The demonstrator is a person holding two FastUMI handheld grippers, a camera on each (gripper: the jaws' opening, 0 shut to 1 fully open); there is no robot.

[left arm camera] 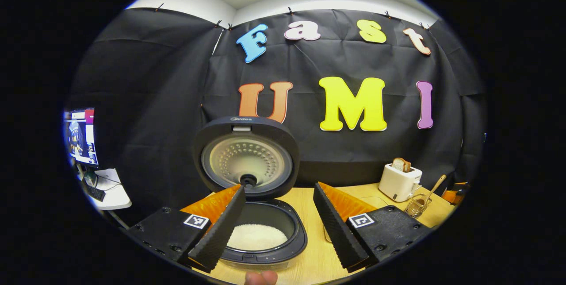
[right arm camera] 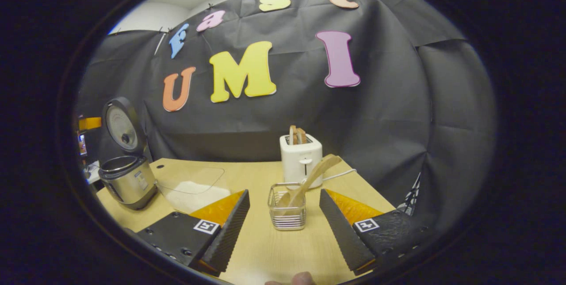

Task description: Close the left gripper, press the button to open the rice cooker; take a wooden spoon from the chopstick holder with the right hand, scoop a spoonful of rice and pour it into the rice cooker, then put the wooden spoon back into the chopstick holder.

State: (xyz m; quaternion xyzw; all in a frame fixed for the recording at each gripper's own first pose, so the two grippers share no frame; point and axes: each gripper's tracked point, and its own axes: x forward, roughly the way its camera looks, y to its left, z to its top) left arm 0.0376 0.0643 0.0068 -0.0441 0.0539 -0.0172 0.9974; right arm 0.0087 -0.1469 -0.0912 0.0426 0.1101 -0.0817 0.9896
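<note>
Now both grippers (left arm camera: 279, 223) (right arm camera: 285, 227) gape; one rice cooker (left arm camera: 261, 227), perhaps two spoons (right arm camera: 309, 181) in holder (right arm camera: 287, 212).

White toaster (right arm camera: 300, 159) with bread slices (right arm camera: 297, 135) poking out, sitting at the back of the wooden worktop (right arm camera: 274, 249). Clear plastic container (right arm camera: 191, 184) near the front-left. Lit-up monitor (left arm camera: 81, 136) way off on a side desk (left arm camera: 112, 190).

One rice cooker (right arm camera: 128, 179), one toaster (right arm camera: 301, 157)

Open rice cooker (left arm camera: 261, 223) between spread left gripper (left arm camera: 278, 218) fingers (left arm camera: 219, 232).
</note>
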